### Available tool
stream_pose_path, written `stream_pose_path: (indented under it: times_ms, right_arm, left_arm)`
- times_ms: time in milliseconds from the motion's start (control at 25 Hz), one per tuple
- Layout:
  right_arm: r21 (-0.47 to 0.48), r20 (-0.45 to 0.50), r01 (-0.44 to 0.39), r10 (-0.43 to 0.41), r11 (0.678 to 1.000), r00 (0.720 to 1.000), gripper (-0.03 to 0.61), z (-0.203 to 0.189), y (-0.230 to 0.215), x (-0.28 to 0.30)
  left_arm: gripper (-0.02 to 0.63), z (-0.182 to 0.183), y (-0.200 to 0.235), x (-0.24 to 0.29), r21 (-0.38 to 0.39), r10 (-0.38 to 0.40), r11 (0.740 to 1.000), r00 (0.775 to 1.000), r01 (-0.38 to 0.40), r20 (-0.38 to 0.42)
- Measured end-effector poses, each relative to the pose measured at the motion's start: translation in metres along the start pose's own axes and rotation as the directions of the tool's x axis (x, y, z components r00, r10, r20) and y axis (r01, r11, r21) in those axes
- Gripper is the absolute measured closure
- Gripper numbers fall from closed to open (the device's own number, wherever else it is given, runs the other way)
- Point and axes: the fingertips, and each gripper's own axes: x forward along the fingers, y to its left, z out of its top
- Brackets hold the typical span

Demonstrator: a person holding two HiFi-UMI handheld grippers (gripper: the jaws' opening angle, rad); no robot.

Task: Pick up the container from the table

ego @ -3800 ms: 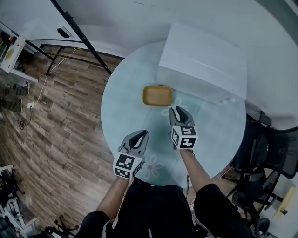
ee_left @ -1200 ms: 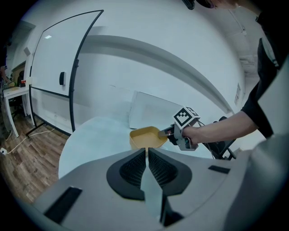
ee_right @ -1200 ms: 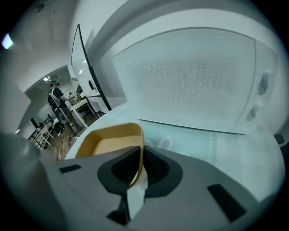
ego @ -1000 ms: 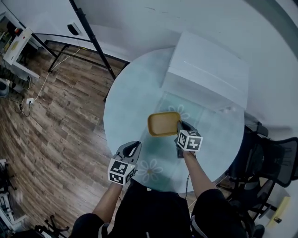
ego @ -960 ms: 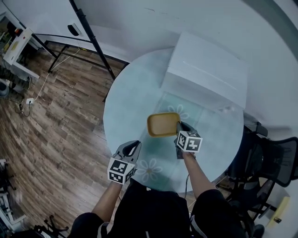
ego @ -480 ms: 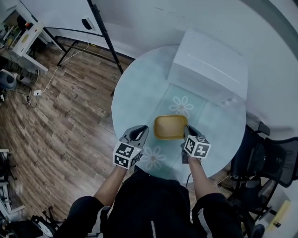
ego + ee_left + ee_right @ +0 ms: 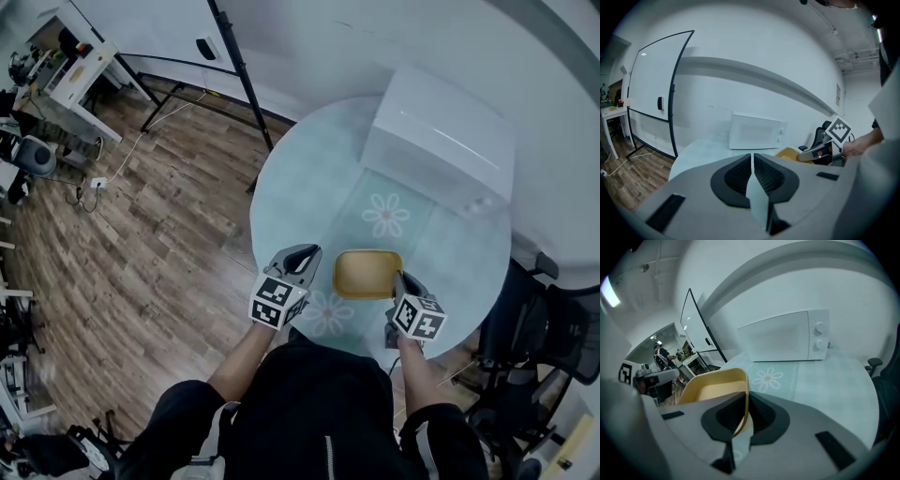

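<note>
The yellow rectangular container (image 7: 367, 274) hangs over the near part of the round glass table (image 7: 291, 187), lifted off it. My right gripper (image 7: 402, 282) is shut on its right rim; in the right gripper view the thin yellow container wall (image 7: 723, 385) runs between the two jaws of that gripper (image 7: 745, 414). My left gripper (image 7: 305, 257) is to the container's left, apart from it, jaws together with nothing between them. In the left gripper view the left gripper (image 7: 752, 169) points at the table, and the container (image 7: 790, 153) shows at the right with the right gripper (image 7: 820, 150) on it.
A white microwave (image 7: 441, 147) stands at the table's far side. A flower-patterned mat (image 7: 386, 217) lies in front of it. A black office chair (image 7: 544, 323) is at the right. A whiteboard stand (image 7: 239, 58) and wooden floor (image 7: 141, 244) lie to the left.
Since the earliest frame the right gripper has closed on the container's rim and lifted it off the table. Over the last second it has carried it toward me; the left gripper stays shut beside it.
</note>
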Motion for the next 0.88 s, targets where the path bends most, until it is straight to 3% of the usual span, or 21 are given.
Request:
stream_pose_path:
  times_ms: [880]
  right_arm:
    - [0.004,0.007,-0.014,0.014,1.000,1.000,0.543,-0.0059,0.0047,-0.0060]
  left_arm:
    - [0.583,0.0014,-0.0091,-0.0006,0.006,-0.015,1.000,1.000,0.015,-0.005]
